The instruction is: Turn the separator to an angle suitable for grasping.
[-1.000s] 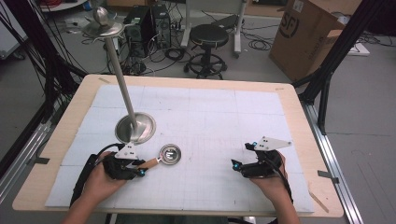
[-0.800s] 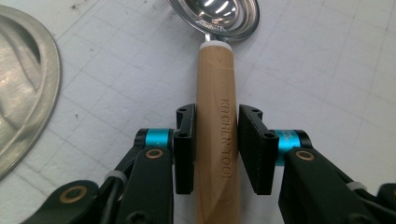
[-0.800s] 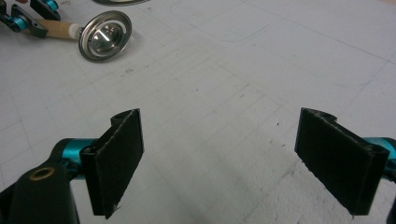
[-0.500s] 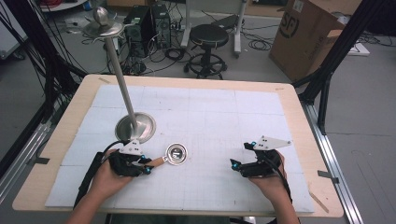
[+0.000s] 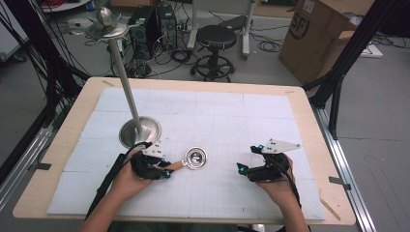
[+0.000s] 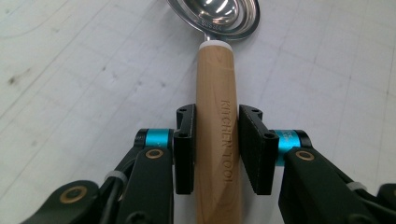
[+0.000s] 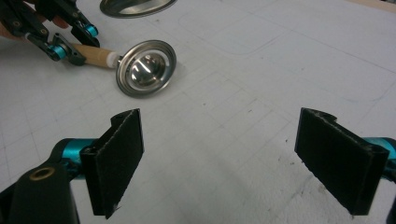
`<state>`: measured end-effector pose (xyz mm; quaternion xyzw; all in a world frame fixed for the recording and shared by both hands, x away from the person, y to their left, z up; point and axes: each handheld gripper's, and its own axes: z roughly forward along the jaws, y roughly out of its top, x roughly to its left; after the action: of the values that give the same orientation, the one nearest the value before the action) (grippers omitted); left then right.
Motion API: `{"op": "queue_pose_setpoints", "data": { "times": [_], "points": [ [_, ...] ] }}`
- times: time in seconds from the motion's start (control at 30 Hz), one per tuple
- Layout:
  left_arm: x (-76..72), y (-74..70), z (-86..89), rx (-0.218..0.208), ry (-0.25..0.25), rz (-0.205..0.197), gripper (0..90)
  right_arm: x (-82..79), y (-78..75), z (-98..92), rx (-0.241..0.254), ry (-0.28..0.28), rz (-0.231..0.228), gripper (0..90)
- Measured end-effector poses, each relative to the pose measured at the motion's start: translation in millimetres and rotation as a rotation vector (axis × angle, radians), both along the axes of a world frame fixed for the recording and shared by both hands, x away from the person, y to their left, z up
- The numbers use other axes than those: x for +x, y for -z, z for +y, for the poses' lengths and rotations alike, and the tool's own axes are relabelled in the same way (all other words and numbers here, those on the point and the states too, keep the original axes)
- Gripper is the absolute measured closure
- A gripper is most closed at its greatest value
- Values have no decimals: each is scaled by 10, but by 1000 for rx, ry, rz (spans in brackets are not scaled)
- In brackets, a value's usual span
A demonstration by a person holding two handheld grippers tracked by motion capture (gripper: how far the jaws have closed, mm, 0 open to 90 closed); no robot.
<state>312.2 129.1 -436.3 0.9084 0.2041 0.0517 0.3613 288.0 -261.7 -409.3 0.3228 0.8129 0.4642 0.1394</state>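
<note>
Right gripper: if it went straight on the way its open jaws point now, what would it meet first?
Probably bare white mat; the right gripper aims past the metal scoop, which lies off to one side, though depth is unclear.

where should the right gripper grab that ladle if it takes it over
On the bare wooden handle between the left gripper and the white collar, coming from above with fingers across it. The handle is straight with flat sides; the steel bowl is round, tilted and slippery.

The high view looks forward and down from above the near edge, taking in the whole tabletop (image 5: 300, 104). The left gripper view rides close, looking along its fingers (image 6: 185, 140) at the ladle (image 6: 217, 116). The right gripper view looks low across the tabletop leftward, sharing that ladle (image 7: 140, 70) and the left gripper (image 7: 70, 44).
</note>
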Motion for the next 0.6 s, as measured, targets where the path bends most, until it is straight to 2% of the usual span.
{"op": "queue_pose_setpoints", "data": {
  "times": [0.1, 0.3, 0.47, 0.57, 0.6],
  "points": [
    [42, -16, -116, 22, 16, 3, 684, 21, -3, 5, 6, -3, -5, 143],
    [146, -31, -393, 38, 51, 14, 684, 54, 3, 35, 12, -14, 1, 144],
    [193, -32, -559, 36, 64, 21, 684, 63, 3, 17, 18, -9, -3, 144],
    [234, -31, -719, 27, 93, 30, 684, 62, 0, 9, 19, -8, -4, 144],
    [234, -31, -719, 27, 93, 30, 685, 59, 0, 10, 19, -8, -3, 144]
  ]
}}
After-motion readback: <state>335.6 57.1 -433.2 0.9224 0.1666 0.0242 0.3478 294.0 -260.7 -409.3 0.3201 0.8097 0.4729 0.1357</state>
